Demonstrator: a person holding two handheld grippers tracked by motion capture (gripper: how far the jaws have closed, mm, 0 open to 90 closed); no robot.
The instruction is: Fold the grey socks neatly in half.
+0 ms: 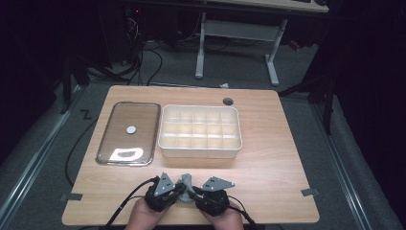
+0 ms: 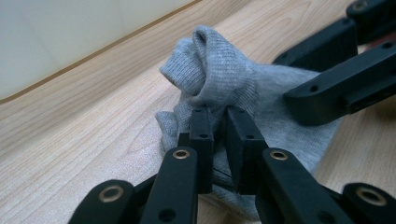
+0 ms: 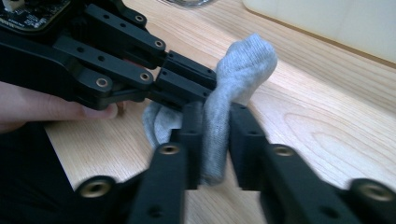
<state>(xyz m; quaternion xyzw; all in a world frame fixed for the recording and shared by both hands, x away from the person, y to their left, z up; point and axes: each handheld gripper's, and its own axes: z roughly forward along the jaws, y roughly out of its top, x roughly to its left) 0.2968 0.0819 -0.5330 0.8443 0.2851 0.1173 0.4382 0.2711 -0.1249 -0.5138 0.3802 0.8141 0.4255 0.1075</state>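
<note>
A grey sock lies bunched on the wooden table near its front edge, between my two grippers. My left gripper is shut on a fold at the sock's lower part; the cuff end stands up just beyond its tips. From the other side my right gripper pinches another fold of the sock, and the fabric fills the gap between its jaws. In the high view the left gripper and right gripper point inward, tips almost touching. A hand holds each.
A cream divided organiser box sits mid-table beyond the sock. To its left lies a clear lid or tray with a small round knob. A cable hole is at the table's far edge. Cables trail off the front edge.
</note>
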